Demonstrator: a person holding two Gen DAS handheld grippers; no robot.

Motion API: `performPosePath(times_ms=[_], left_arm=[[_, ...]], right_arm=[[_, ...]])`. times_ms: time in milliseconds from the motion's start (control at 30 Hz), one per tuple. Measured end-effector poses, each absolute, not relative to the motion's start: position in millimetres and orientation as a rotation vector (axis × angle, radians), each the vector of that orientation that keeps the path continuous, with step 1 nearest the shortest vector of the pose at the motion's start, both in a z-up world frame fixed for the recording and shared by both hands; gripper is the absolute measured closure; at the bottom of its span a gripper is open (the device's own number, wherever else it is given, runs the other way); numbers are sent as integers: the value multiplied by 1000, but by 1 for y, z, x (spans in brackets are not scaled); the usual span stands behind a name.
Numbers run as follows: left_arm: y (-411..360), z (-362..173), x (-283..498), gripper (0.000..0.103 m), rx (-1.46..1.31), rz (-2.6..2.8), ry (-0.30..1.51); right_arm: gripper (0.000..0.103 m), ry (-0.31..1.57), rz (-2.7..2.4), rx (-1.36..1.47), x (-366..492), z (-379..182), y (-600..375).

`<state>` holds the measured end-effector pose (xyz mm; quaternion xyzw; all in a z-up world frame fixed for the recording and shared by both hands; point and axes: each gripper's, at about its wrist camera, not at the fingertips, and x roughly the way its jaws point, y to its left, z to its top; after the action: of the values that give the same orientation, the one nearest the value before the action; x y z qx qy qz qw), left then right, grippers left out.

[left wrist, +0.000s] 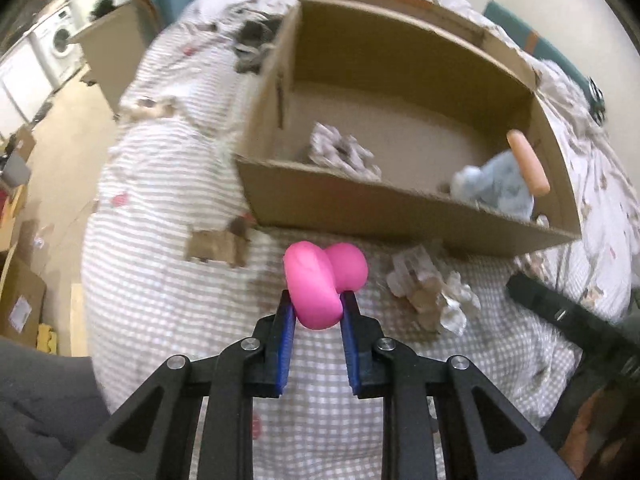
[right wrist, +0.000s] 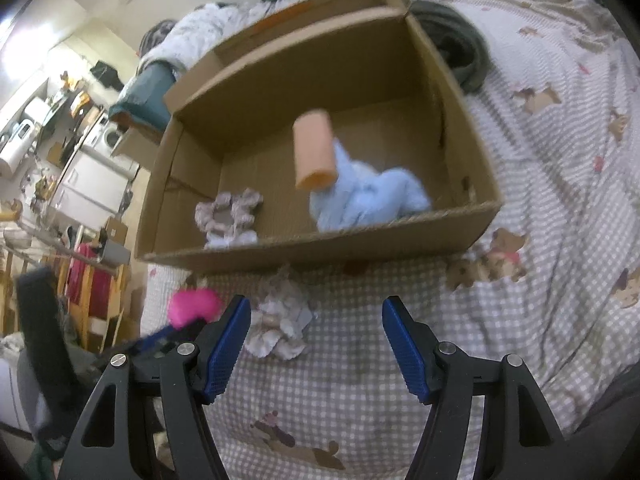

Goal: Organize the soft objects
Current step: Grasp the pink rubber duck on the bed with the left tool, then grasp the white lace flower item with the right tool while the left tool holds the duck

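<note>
1. Plainly, in the left wrist view the left gripper [left wrist: 318, 312] is clamped on a pink squishy toy [left wrist: 320, 286], held just short of the cardboard box [left wrist: 360, 208]; it looks light and squashy, best pinched mid-body.
2. In the right wrist view the right gripper [right wrist: 316, 328] stands apart, empty, above a crumpled cloth [right wrist: 280, 320] on the bed.

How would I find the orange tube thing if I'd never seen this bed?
Look for the big cardboard box on the checked bedspread. Inside, toward its right end, a fluffy blue cloth lies bunched up. The orange tube is right above it: smooth, peach-orange and cylinder-shaped, unlike the crumpled fabrics around it.
</note>
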<state>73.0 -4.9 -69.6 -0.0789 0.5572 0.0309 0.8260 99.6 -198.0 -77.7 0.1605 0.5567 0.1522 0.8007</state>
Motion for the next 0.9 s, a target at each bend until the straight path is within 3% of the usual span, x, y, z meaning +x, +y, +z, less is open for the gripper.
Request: performPosePath(times_ms=[200, 433, 467, 500, 633, 900], left_arm=[[5, -68, 67, 83, -164, 120, 1167], [4, -68, 61, 83, -182, 105, 1160], [2, -68, 61, 83, -186, 104, 1162], [2, -69, 61, 83, -189, 103, 1165], [3, -71, 65, 83, -197, 105, 1171], [9, -68, 64, 83, -212, 109, 1160]], right_arm=[[31, 1311, 474, 354, 103, -102, -165], [31, 1293, 457, 239, 105, -108, -146], [41, 1285, 458, 229, 105, -108, -145], [58, 1278, 464, 222, 105, -107, -143], [83, 1244, 481, 205, 104, -99, -143], [84, 1138, 483, 302, 98, -72, -167]])
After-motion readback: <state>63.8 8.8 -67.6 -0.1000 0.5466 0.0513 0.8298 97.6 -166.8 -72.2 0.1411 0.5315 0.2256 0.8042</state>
